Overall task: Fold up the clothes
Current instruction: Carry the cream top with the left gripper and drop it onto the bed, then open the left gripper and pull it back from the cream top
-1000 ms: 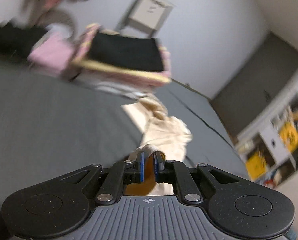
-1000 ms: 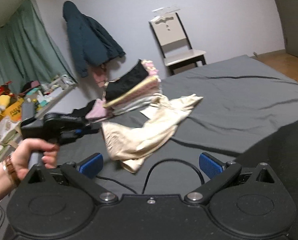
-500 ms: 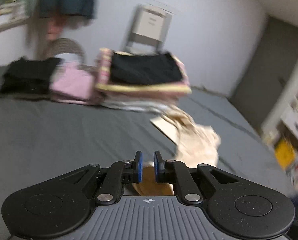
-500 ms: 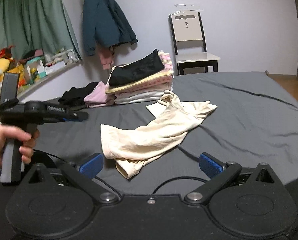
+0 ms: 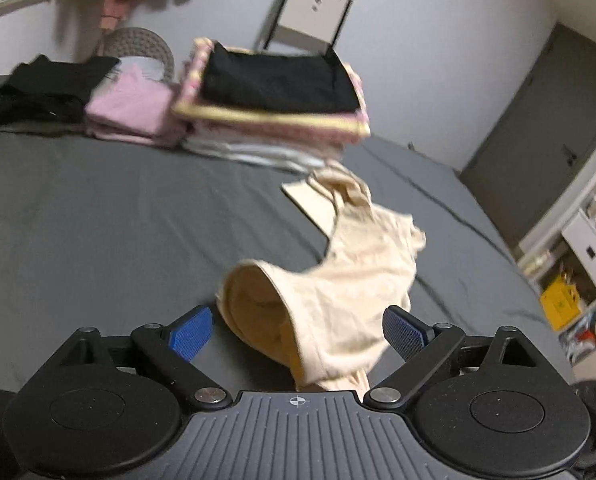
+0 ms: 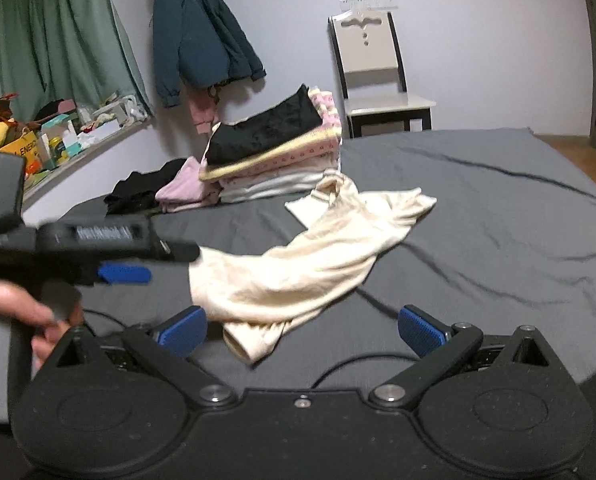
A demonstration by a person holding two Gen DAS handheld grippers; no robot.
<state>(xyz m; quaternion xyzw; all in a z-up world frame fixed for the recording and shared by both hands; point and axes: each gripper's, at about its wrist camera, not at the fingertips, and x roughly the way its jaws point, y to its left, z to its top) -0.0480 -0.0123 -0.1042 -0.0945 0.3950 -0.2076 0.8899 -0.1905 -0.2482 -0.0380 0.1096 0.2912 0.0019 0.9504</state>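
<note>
A cream garment lies crumpled in a long strip on the dark grey bed sheet. My left gripper is open, its blue pads on either side of the garment's near end and holding nothing. In the right wrist view the same garment stretches from the front centre toward the stack. My right gripper is open just short of the garment's near end. A hand holds the left tool's black housing at the left.
A stack of folded clothes topped by a black piece sits behind the garment, with pink and black piles beside it. A chair and a hanging jacket stand by the wall. A cable crosses the sheet.
The left gripper, shut on the cream garment in the earlier frames, has opened and let it go onto the bed. Both views have swung level and the right gripper is nearer the garment.
</note>
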